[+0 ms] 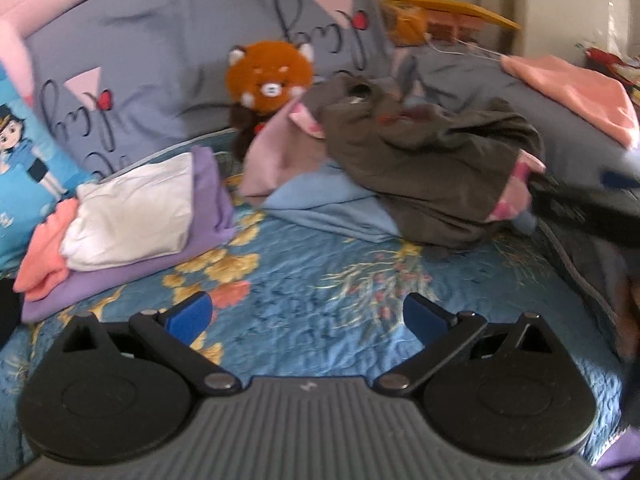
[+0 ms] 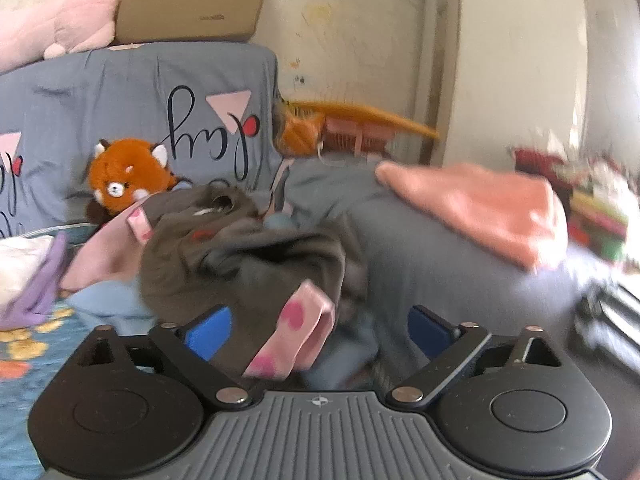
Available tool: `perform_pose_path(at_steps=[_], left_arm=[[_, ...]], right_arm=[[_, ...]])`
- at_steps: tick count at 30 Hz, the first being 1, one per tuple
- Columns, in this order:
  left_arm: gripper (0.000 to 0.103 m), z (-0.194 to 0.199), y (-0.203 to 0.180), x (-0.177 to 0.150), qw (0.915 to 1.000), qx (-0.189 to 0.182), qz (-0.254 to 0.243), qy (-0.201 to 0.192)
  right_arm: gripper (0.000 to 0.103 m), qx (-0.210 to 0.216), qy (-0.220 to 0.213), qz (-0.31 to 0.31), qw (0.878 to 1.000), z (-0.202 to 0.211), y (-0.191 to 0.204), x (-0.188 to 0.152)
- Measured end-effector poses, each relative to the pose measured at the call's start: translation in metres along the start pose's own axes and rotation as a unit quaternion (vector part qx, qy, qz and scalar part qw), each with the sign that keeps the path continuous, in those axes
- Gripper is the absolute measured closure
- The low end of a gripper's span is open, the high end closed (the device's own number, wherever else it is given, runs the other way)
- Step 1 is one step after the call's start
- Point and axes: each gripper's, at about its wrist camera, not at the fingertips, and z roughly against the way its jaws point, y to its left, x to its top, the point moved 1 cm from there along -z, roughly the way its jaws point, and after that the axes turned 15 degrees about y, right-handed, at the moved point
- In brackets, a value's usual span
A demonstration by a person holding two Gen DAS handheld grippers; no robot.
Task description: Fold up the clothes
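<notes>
olive-brown crumpled cotton garment (image 2: pixel 240 256) tops the far pile, just ahead of your right gripper (image 2: pixel 320 330), nearer than your left gripper (image 1: pixel 307 316); both jaws spread, empty.

Bedspread (image 1: pixel 304 264): shiny, crinkly cloth w/ flowers. Brown garment (image 1: pixel 432 160): soft matt cloth, rumpled. Folded stack (image 1: pixel 132 220): smooth soft cloth, purple, white & coral. Red panda toy (image 1: pixel 270 76): fuzzy plush. Gray pillow (image 1: pixel 180 64): smooth matt cloth w/ print. Left gripper (image 1: pixel 307 318) & right gripper (image 2: pixel 319 330): black matt plastic, blue pads, small shiny metal pins, ribbed gray body.
</notes>
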Motion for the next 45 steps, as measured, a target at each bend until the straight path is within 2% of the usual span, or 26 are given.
perform_pose_path(at_steps=[1,2,4,6,7,8,9,10,11,16,19,25,29,30,33,38,40,43,44,45], left_arm=[[0.0,0.0,-0.002,-0.001,1.0,-0.004,0.0,0.001],[0.0,0.0,-0.003,-0.003,1.0,-0.007,0.0,0.004],[0.0,-0.002,-0.002,-0.005,0.9999,-0.008,0.004,0.01],[0.0,-0.003,0.002,-0.007,0.9998,-0.006,0.01,0.016],[0.0,-0.002,0.005,-0.008,0.9997,-0.005,0.015,0.018],[0.0,-0.001,0.009,-0.009,0.9996,-0.006,0.021,0.02],[0.0,0.0,0.013,-0.011,0.9994,-0.005,0.026,0.021],[0.0,0.002,0.016,-0.012,0.9993,-0.004,0.03,0.022],[0.0,0.003,0.02,-0.013,0.9992,-0.003,0.034,0.022],[0.0,0.01,0.029,-0.015,0.9986,0.0,0.048,0.021],[0.0,0.015,0.03,-0.015,0.9987,0.001,0.048,0.017],[0.0,0.026,0.039,-0.019,0.9981,0.009,0.06,0.007],[0.0,0.037,0.065,-0.033,0.9958,0.023,0.088,0.007],[0.0,0.04,0.072,-0.036,0.9951,0.026,0.095,0.007],[0.0,0.048,0.093,-0.046,0.9924,0.037,0.117,0.007],[0.0,0.071,0.143,-0.069,0.9829,0.057,0.175,0.004],[0.0,0.082,0.164,-0.079,0.9774,0.067,0.201,0.0],[0.0,0.097,0.189,-0.093,0.9709,0.078,0.226,-0.008],[0.0,0.099,0.192,-0.096,0.97,0.081,0.229,-0.008],[0.0,0.101,0.195,-0.099,0.9691,0.084,0.232,-0.008]], right_arm=[[0.017,0.0,-0.004,0.012,1.0,-0.007,0.001,0.002],[0.024,0.005,-0.004,0.025,1.0,-0.014,0.003,0.004],[0.03,0.018,0.011,0.039,0.999,-0.027,0.007,0.006],[0.046,0.025,0.031,0.037,0.999,-0.04,0.01,0.005],[0.048,0.027,0.038,0.039,0.998,-0.045,0.013,0.004],[0.055,0.022,0.042,0.04,0.998,-0.048,0.015,0.004],[0.071,0.017,0.047,0.041,0.998,-0.05,0.017,0.003],[0.082,0.012,0.051,0.042,0.998,-0.053,0.019,0.003],[0.097,0.007,0.055,0.042,0.998,-0.055,0.021,0.003],[0.1,0.028,0.044,0.011,0.999,-0.034,0.02,-0.003],[0.1,0.029,0.026,0.031,0.999,-0.016,0.031,-0.007],[0.1,0.1,0.006,0.08,0.992,0.028,0.062,-0.014],[0.1,0.163,0.007,0.113,0.98,0.062,0.082,-0.021],[0.101,0.177,0.008,0.123,0.976,0.07,0.087,-0.023],[0.103,0.236,-0.007,0.18,0.955,0.104,0.108,-0.032],[0.103,0.329,-0.031,0.271,0.904,0.16,0.144,-0.047],[0.103,0.318,-0.034,0.282,0.905,0.17,0.156,-0.052],[0.102,0.301,-0.001,0.232,0.925,0.154,0.153,-0.048],[0.098,0.295,0.01,0.214,0.931,0.148,0.152,-0.047],[0.088,0.28,0.024,0.181,0.942,0.133,0.143,-0.045]])
